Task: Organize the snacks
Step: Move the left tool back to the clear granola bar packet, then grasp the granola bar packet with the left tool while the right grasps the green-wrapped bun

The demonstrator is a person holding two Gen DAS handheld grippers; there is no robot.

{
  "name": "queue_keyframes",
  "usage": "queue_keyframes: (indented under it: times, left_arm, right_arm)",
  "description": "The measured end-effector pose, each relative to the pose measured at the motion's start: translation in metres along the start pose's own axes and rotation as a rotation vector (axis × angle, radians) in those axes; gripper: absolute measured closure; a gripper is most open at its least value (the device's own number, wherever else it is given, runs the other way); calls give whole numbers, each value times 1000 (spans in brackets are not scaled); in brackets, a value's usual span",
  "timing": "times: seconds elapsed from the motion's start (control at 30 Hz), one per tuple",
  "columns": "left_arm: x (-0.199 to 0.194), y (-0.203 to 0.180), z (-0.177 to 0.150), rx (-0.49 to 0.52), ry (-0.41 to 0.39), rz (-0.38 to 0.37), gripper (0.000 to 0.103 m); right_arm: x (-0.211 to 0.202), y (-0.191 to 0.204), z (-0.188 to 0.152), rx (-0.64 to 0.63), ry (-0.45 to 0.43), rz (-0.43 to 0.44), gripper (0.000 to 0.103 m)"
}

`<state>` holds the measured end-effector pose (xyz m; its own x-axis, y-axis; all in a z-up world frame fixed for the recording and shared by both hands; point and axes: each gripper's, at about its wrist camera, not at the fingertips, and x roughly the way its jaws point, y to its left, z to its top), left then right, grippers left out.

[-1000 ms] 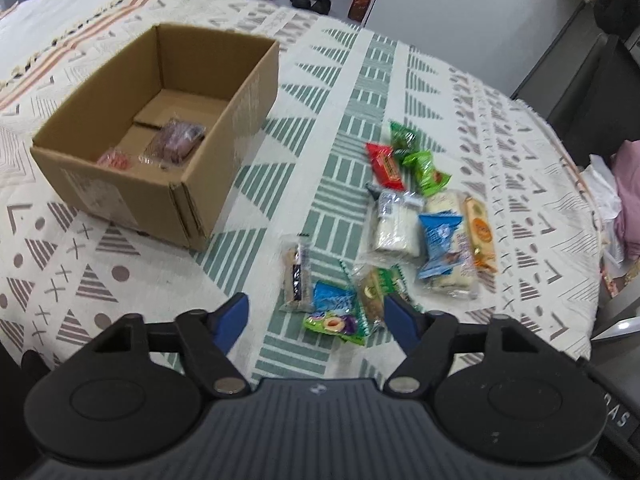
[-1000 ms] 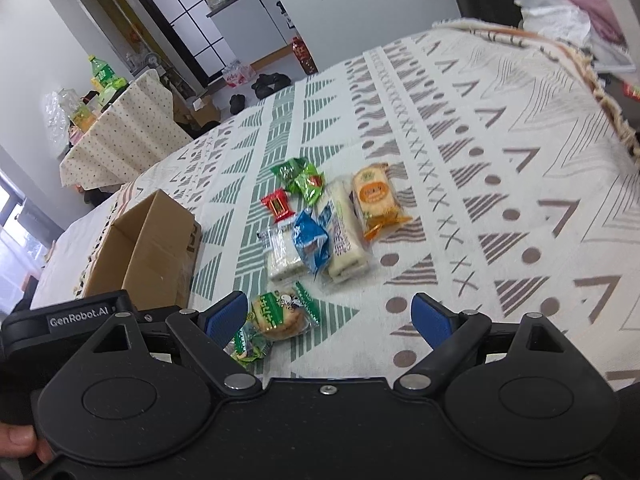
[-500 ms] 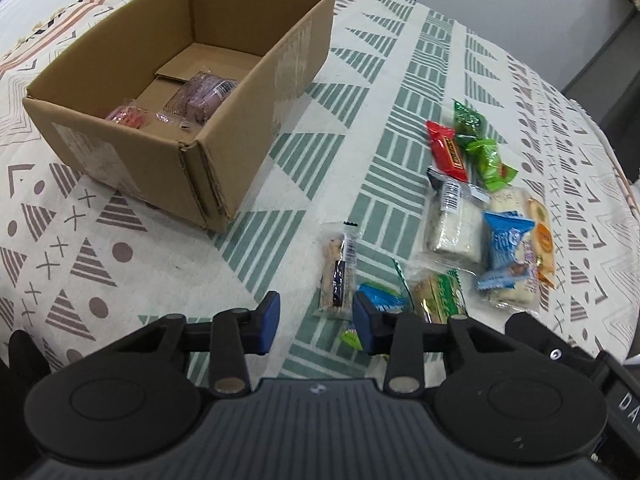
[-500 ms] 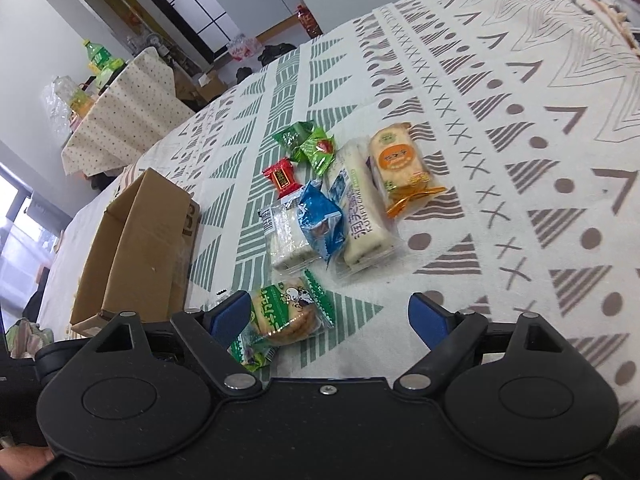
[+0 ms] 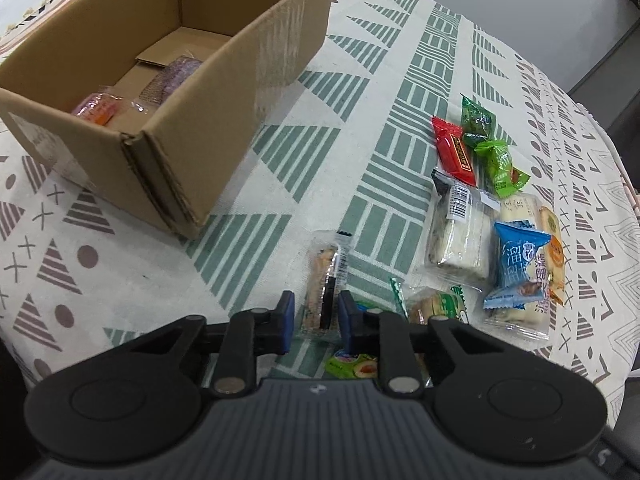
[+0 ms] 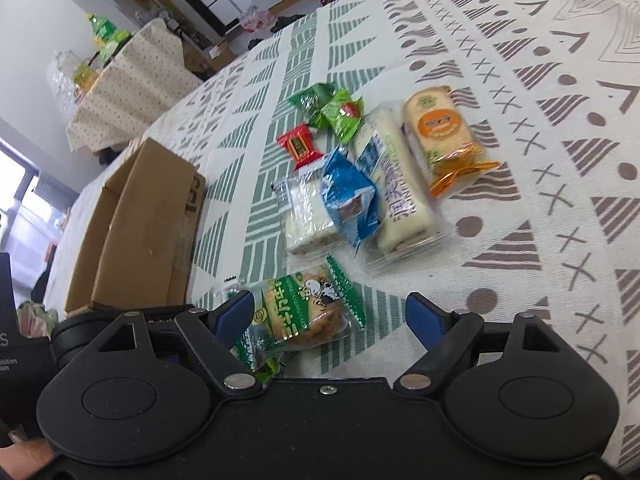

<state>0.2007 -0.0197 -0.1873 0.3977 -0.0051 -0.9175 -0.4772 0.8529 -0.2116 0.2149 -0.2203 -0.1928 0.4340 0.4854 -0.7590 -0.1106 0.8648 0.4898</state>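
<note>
Snacks lie loose on the counter [image 5: 360,92], lower right of left view. We see left tongs [image 5: 312,316] pinched on a clear-wrapped bar [image 5: 326,276]; right tongs [image 6: 330,318] wide, closing around a green biscuit pack [image 6: 304,312]. Slippery film may slip before reaching the box [image 5: 224,92].

I am in a home: my tabletop wears a cream geometric-patterned cloth [image 6: 520,80], a side table under dotted fabric [image 6: 132,76] holds green drink bottles [image 6: 106,36], shoes [image 6: 286,22] lie on the floor.
</note>
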Motion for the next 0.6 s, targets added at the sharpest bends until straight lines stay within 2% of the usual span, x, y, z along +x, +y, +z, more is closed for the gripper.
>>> queue_keyframes:
  times: [0.4, 0.5, 0.57, 0.6]
  left_arm:
    - [-8, 11, -3, -7, 9, 15, 89]
    - [-8, 11, -3, 9, 10, 18, 89]
    - [-8, 10, -3, 18, 10, 18, 87]
    - [-8, 10, -3, 21, 7, 22, 86]
  right_arm:
    - [21, 19, -6, -117, 16, -83, 21]
    - [25, 25, -9, -171, 5, -125, 30]
    - [24, 27, -10, -193, 1, -137, 47]
    - [23, 26, -11, -189, 3, -126, 52]
